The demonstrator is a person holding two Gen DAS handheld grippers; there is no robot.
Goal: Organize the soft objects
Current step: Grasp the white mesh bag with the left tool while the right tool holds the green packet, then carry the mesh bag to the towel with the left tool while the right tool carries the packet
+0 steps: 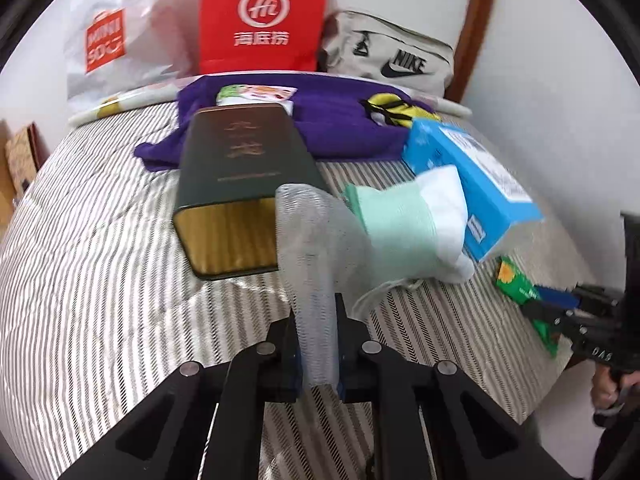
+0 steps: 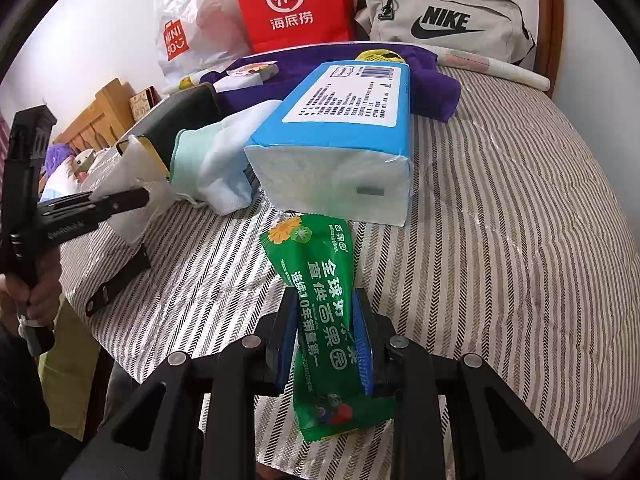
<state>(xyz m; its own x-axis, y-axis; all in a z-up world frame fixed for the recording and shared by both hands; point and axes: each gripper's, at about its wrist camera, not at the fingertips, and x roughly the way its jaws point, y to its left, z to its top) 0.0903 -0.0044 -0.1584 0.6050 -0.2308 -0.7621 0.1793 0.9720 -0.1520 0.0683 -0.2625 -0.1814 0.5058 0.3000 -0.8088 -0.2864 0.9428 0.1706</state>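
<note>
- Two wrist views, one striped bed [image 2: 500, 220].
- Left view only: left hand-held gripper [image 1: 318, 344] clenched on translucent white foam-net sleeve [image 1: 312, 240], beside mint-and-white sock [image 1: 408, 224].
- Right view only: right hand-held gripper [image 2: 326, 340] grasping green printed snack packet [image 2: 324, 312], below blue-and-white tissue pack [image 2: 340, 140].
- Dark green box [image 1: 240, 176] lies open-ended, gold lining visible.

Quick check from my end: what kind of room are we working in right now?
Most likely a bedroom. The work surface is a bed with a striped quilt, a wooden headboard shows at the left, and shopping bags and a Nike pouch lean against the wall behind it.
</note>
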